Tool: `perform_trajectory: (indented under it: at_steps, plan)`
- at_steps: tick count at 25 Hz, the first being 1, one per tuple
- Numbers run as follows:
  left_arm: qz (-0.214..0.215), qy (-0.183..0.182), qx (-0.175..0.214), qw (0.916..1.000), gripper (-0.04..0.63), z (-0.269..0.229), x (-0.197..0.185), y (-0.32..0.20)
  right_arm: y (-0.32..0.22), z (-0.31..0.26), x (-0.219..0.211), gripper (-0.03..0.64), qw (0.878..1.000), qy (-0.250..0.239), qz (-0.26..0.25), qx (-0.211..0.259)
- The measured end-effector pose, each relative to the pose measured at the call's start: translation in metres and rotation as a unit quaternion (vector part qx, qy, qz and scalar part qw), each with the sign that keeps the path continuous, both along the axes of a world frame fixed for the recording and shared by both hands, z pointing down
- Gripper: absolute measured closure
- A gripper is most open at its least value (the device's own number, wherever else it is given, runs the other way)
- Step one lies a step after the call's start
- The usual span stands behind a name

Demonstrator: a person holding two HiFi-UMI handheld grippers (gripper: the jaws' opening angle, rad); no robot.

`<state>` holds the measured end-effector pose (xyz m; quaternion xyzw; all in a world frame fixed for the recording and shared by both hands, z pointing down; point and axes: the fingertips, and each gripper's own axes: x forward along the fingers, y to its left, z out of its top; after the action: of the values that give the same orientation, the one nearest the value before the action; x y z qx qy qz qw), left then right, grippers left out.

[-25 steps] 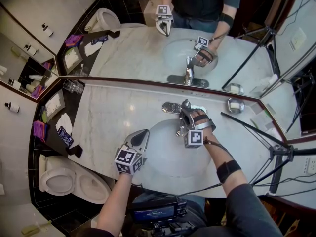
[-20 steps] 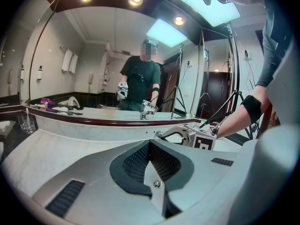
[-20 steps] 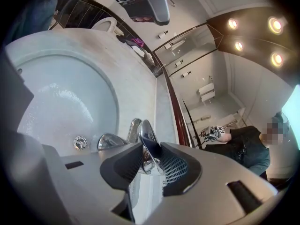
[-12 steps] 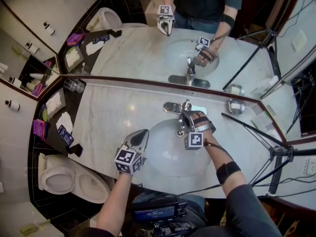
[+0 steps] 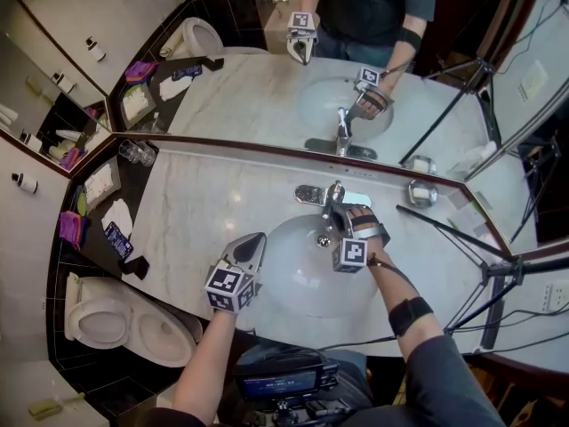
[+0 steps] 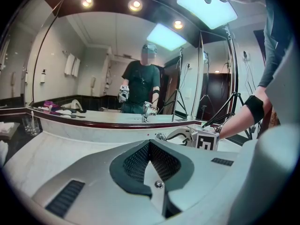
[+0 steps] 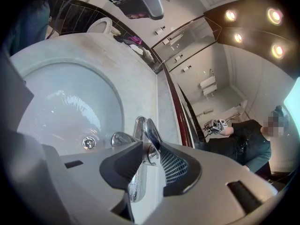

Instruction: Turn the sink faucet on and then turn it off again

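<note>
Faucet [image 5: 335,194] sits at the back rim of the sink basin [image 5: 298,292], chrome, mid-counter, just in front of the mirror [image 5: 267,96]. Its spout points out over the bowl, w/ the drain [image 5: 324,239] right below.

Right claw [image 5: 336,210] is on the faucet from the basin side, angled down. In the right gripper view the faucet [image 7: 149,136] lever stands btwn the two dark pads of the right claw [image 7: 152,161], both pads against it: grasping the faucet by its lever. Jaws have just eased a touch wider, lever btwn them. Basin [image 7: 61,102] looks wet and glossy, drain [image 7: 87,143] visible; can't tell whether water is running.

Left claw [image 5: 253,243] hangs over the near-left edge of the basin, well apart from the faucet, touching nothing. Left gripper view shows the left claw [image 6: 150,158] clenched tight, pads together, nothing btwn them.

Counter [image 5: 204,212] is pale marble. Drinking glasses [image 5: 135,153] stand at its far-left corner by the mirror, a small round dish [image 5: 422,193] to the right of the faucet. Toilet [image 5: 116,323] is lower left, beside the counter. A tripod [image 5: 462,238] leg crosses the counter's right end.
</note>
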<state>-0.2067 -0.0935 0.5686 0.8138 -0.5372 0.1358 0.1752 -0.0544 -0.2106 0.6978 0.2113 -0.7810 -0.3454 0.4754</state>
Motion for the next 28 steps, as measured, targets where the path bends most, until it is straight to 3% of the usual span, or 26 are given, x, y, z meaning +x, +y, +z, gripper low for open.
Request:
perform_trajectory:
  at_steps: [4, 8, 15, 20, 28]
  plan:
    - [0.003, 0.005, 0.004, 1.0000, 0.594, -0.003, 0.003, 0.006, 0.014, -0.009, 0.013, 0.494, 1.000, -0.013, 0.020, -0.018]
    - [0.009, 0.009, 0.009, 0.9999, 0.594, -0.008, 0.008, 0.012, 0.024, -0.035, 0.020, 0.592, 0.996, -0.061, 0.058, -0.032]
    - [0.022, 0.015, 0.020, 0.9994, 0.594, -0.019, 0.014, 0.017, 0.042, -0.084, 0.039, 0.598, 0.976, -0.153, 0.139, -0.067]
    - [0.029, 0.025, 0.023, 0.9990, 0.594, -0.023, 0.015, 0.018, 0.060, -0.112, 0.066, 0.598, 0.938, -0.246, 0.213, -0.122]
    - [0.035, 0.041, 0.019, 0.9984, 0.594, -0.020, 0.014, 0.020, 0.093, -0.129, 0.118, 0.598, 0.845, -0.389, 0.309, -0.196]
